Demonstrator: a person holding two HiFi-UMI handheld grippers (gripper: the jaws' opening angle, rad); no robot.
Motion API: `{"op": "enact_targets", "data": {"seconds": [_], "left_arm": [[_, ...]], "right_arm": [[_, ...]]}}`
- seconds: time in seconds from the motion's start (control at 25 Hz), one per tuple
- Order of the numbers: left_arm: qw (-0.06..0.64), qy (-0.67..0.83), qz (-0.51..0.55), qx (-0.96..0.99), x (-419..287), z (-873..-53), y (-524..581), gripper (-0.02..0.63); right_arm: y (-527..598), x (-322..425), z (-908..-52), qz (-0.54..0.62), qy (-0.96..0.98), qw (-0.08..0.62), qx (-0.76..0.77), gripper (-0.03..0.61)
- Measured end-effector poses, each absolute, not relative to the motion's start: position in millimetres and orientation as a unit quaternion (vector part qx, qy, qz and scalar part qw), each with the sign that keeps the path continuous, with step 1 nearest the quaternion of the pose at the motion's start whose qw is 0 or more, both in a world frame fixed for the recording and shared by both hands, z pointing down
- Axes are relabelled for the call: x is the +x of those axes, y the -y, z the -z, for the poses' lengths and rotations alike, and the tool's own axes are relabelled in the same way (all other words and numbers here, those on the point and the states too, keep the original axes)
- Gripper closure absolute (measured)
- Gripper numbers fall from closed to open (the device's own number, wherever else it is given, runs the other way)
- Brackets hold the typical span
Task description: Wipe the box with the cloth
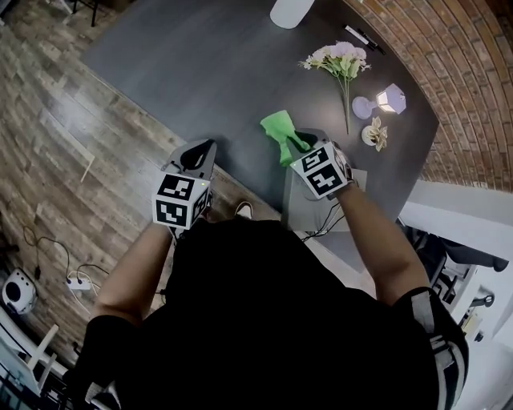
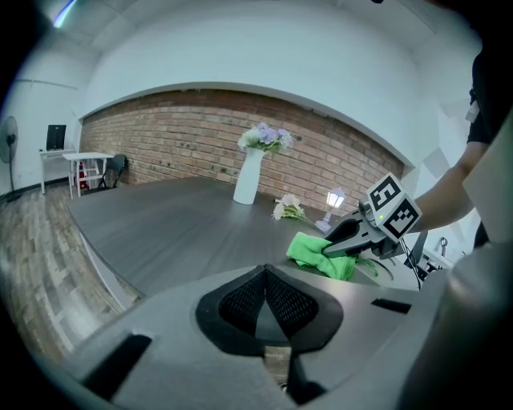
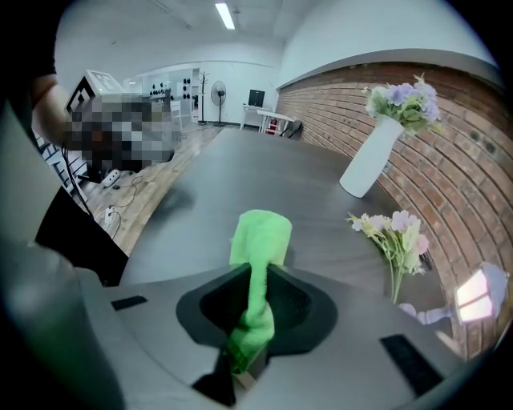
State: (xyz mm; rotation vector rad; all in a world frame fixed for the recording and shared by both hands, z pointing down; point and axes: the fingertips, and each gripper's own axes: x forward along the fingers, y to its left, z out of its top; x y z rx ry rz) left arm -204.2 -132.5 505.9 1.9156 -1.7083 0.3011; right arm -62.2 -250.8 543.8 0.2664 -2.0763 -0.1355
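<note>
A bright green cloth (image 1: 280,132) hangs bunched from my right gripper (image 1: 300,144), whose jaws are shut on it. In the right gripper view the cloth (image 3: 260,236) runs up between the pads, and its free end lies over the dark table. A flat grey box (image 1: 298,210) sits at the table's near edge, right under the right gripper's marker cube. My left gripper (image 1: 210,147) hovers over the table edge to the left, shut and holding nothing. The left gripper view shows the cloth (image 2: 319,255) and the right gripper (image 2: 330,247) off to its right.
A white vase (image 1: 290,11) of flowers stands at the far side of the grey table (image 1: 200,72). Loose flowers (image 1: 343,64), a small lamp (image 1: 390,99) and a paper flower (image 1: 374,134) lie far right. Wooden floor with a power strip (image 1: 78,282) is on the left.
</note>
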Motion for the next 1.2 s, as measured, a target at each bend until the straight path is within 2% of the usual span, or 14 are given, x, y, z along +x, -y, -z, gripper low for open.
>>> {"op": "enact_targets", "data": {"seconds": [0.64, 1.2], "left_arm": [[0.263, 0.609, -0.119, 0.739, -130.6, -484.4, 155.9, 0.606], [0.251, 0.598, -0.162, 0.744, -67.9, -483.0, 155.2, 0.606]], "right_arm": [[313.8, 62.9, -542.5, 0.029, 0.836, 0.502, 0.22, 0.522], [358.2, 160.5, -533.4, 0.1, 0.811, 0.52, 0.248, 0.522]]}}
